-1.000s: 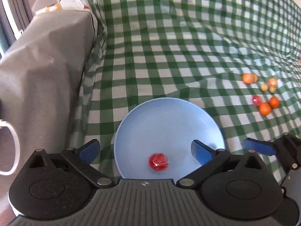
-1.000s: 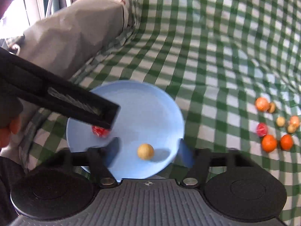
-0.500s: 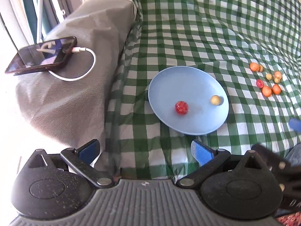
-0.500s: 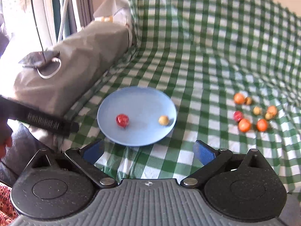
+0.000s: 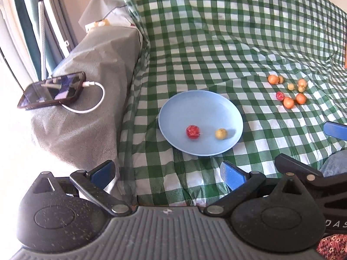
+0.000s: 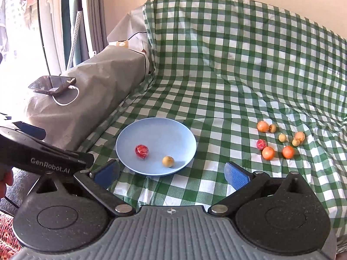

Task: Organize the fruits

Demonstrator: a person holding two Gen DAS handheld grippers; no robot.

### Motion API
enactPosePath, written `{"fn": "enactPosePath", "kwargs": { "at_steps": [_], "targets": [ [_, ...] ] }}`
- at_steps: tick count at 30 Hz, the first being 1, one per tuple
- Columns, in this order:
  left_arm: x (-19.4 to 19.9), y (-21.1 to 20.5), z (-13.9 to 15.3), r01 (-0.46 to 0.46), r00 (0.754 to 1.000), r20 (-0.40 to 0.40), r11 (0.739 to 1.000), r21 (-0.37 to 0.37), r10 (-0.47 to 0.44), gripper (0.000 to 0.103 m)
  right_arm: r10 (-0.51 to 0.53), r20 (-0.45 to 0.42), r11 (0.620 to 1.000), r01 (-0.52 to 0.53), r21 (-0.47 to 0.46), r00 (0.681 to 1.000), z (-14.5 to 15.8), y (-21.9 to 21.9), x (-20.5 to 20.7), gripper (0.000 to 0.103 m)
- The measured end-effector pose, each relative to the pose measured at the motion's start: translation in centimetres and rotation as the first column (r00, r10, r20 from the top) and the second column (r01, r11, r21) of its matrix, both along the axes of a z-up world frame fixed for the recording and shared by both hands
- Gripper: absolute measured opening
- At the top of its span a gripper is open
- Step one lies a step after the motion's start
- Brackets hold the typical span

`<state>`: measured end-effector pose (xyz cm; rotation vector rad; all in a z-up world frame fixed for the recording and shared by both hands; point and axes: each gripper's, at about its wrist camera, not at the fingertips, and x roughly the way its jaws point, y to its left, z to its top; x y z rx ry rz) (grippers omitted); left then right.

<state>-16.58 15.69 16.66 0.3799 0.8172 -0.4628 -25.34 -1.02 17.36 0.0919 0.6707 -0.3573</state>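
Two fruits could roll off the shallow blue plate on soft cloth; both grippers, left gripper and right gripper, gape empty

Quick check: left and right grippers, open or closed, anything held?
Left gripper: open, nothing between its fingers.
Right gripper: open, its fingers have just been opening, nothing between them.

Black gripper, blue pads, grey ribbed body, white "GenRobot.AI" lettering.
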Motion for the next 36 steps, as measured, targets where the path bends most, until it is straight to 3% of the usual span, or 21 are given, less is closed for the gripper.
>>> {"fn": "enactPosePath", "kwargs": {
  "at_steps": [29,36],
  "targets": [
    [0.8,-0.8,-1.2,-0.025,0.998,-0.048,0.999,0.026,0.026,0.103,0.011,-0.058,0.999,-0.008,0.045,0.998,-1.3,-0.8,1.1,0.102],
    [1.3,-1.9,-1.3,-0.040,0.995,-0.095,0.998,0.051,0.044,0.103,0.002,-0.068,0.996,0.004,0.086,0.998,-1.8,-2.1,1.3,0.102]
  ]
}}
